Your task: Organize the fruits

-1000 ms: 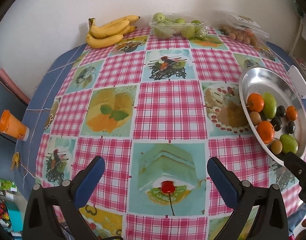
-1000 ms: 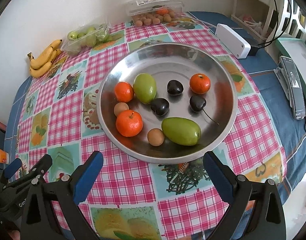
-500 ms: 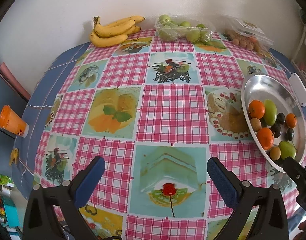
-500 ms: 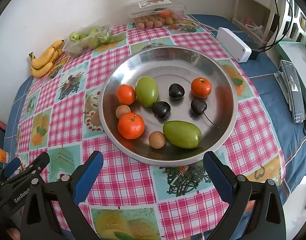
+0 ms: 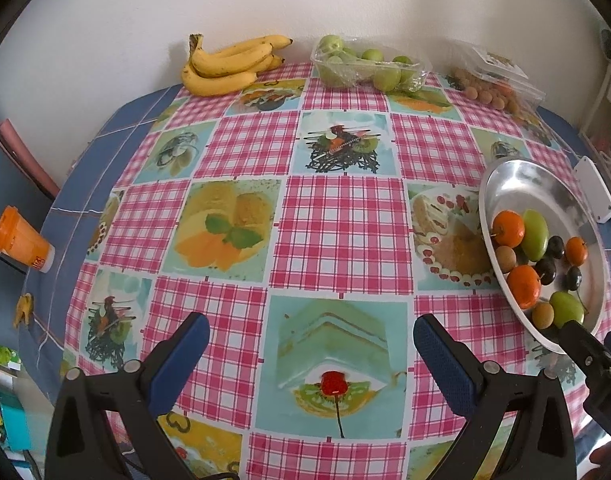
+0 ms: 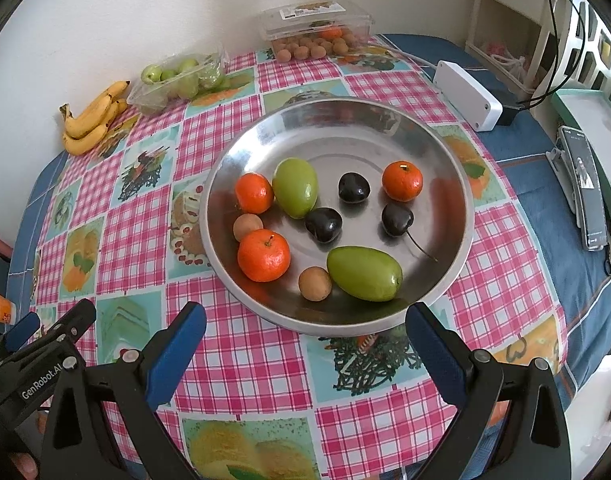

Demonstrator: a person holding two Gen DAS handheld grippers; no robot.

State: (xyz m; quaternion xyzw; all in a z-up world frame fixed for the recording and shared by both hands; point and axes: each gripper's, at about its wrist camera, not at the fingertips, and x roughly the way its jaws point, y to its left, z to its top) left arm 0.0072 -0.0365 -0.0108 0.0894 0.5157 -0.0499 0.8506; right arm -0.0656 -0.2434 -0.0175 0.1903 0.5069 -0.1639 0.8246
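Note:
A round steel plate (image 6: pixel 445 152) on the checked tablecloth holds three mandarins (image 6: pixel 263 255), two green mangoes (image 6: pixel 364 273), three dark cherries (image 6: pixel 323 224) and two small brown longans (image 6: pixel 315 283). The plate also shows at the right of the left wrist view (image 5: pixel 517 176). My right gripper (image 6: pixel 305 336) is open and empty just in front of the plate's near rim. My left gripper (image 5: pixel 311 346) is open and empty over the cloth, left of the plate. A banana bunch (image 5: pixel 229 64), a tray of green fruit (image 5: pixel 365 66) and a box of longans (image 5: pixel 493 84) lie along the far edge.
A white power strip (image 6: pixel 465 94) and a phone on a stand (image 6: pixel 585 188) sit right of the plate. An orange cup (image 5: pixel 19 240) stands beyond the table's left edge. A wall runs behind the table. The left gripper's body (image 6: pixel 33 364) shows at lower left.
Both grippers have pulled back and risen slightly, so the table and the plate appear a bit farther away. Both stay open and empty. No fruit has moved.

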